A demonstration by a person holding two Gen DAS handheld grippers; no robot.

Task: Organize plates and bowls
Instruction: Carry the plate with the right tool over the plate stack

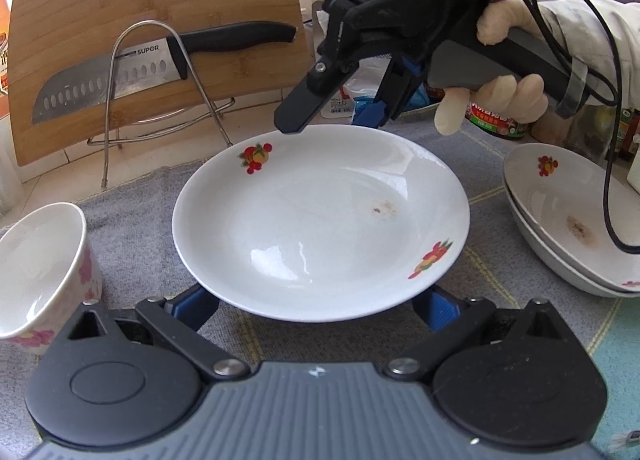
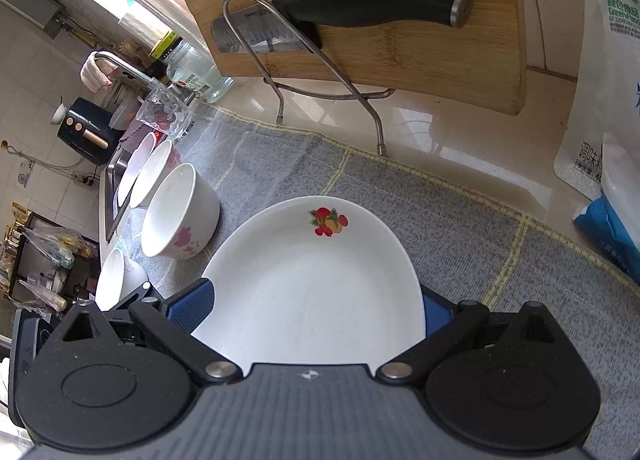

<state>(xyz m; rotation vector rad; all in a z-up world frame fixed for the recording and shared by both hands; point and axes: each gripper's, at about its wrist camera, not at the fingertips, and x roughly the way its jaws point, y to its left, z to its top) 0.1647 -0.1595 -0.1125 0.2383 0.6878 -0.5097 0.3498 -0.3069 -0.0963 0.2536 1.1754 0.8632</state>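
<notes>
My left gripper (image 1: 316, 308): jaws spread wide, blue pads at either side of the near rim of the white plate (image 1: 320, 220), which hides the tips; contact can't be confirmed. My right gripper (image 1: 332, 116) comes in from the far side, jaws apart, one black finger over the far rim, the blue pad behind it. In the right wrist view the plate (image 2: 312, 284) sits between the right gripper's (image 2: 316, 312) spread pads. Plate is centred on the grey cloth (image 1: 132, 196). Left of it a floral bowl (image 1: 40, 272), close. Right, two stacked plates (image 1: 568, 228), small gap. Behind: cutting board (image 1: 156, 32) with knife (image 1: 168, 64) on wire rack; bare cloth strip between.
</notes>
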